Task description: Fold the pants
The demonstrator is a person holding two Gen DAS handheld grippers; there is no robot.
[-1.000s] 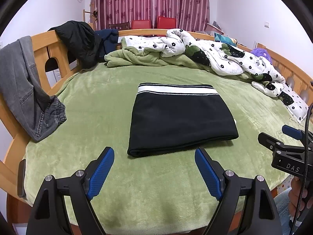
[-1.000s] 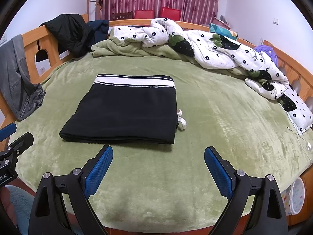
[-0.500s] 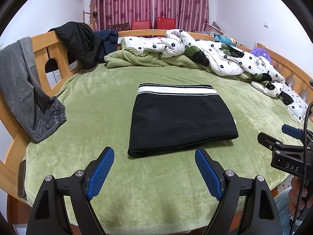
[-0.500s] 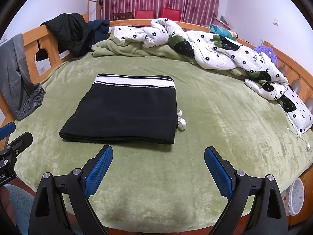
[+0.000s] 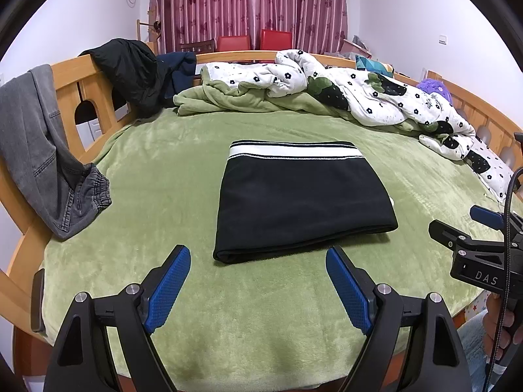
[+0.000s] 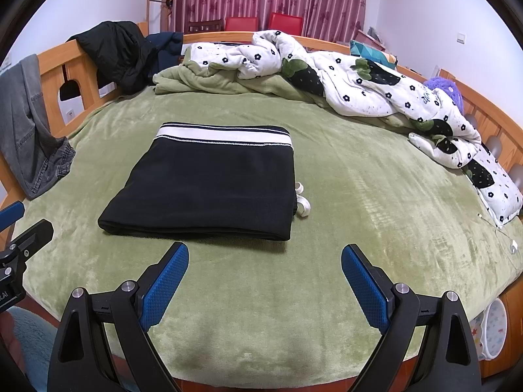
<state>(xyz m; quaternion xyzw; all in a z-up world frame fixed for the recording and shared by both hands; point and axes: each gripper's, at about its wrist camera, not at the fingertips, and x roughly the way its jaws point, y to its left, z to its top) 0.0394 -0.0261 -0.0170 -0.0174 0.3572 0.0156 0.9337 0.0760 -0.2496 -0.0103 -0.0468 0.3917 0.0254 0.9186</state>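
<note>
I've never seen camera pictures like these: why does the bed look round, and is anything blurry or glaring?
Left wrist view: fisheye bending curves the bed frame and darkens the corners; the black pants look sharp, lit evenly, with a faint shadow at their near edge. Right wrist view: same bulge in the green blanket; no glare, and the blue finger pads stay crisp.

Green-blanketed bed carrying laundry

Folded black pants are lying centrally; a floral quilt is bunching along the far edge.
</note>
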